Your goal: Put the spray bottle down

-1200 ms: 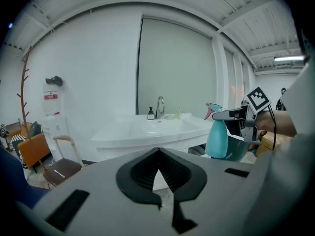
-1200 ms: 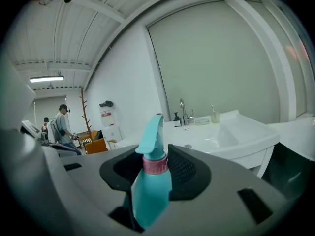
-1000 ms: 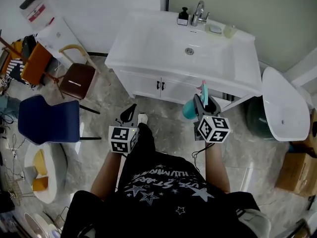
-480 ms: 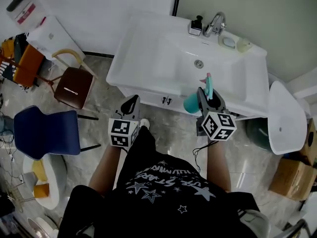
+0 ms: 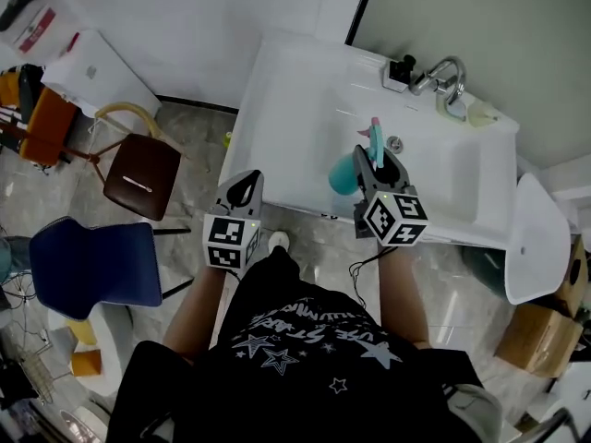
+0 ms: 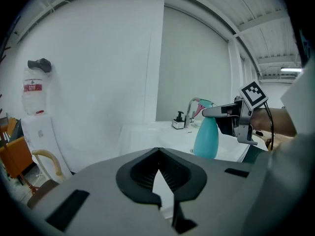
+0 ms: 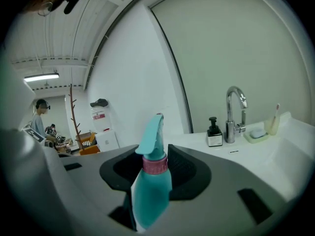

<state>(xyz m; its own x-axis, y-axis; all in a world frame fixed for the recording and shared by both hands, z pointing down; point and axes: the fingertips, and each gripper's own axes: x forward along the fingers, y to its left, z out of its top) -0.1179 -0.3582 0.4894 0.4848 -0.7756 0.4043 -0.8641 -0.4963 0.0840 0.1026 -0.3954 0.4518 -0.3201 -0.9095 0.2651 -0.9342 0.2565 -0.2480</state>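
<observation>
A teal spray bottle (image 5: 349, 172) with a pink collar stands upright between the jaws of my right gripper (image 5: 374, 160), which is shut on its neck. In the head view the bottle hangs over the white sink counter (image 5: 295, 109), near the front of the basin. The right gripper view shows the bottle (image 7: 152, 181) clamped just below its collar by the right gripper (image 7: 155, 166). My left gripper (image 5: 244, 185) hovers at the counter's front left edge, jaws together and empty. The left gripper view has the left gripper (image 6: 158, 154) in the foreground and the bottle (image 6: 205, 136) to the right.
A faucet (image 5: 443, 77), a soap dispenser (image 5: 399, 72) and a soap dish (image 7: 257, 133) line the back of the sink. On the floor stand a brown chair (image 5: 140, 175) and a blue chair (image 5: 88, 266) at left, and a white round lid (image 5: 536, 238) and a cardboard box (image 5: 545, 326) at right.
Both grippers have travelled forward from over the floor to the sink. The bottle, still held upright, now hangs over the counter instead of in front of the cabinet.
</observation>
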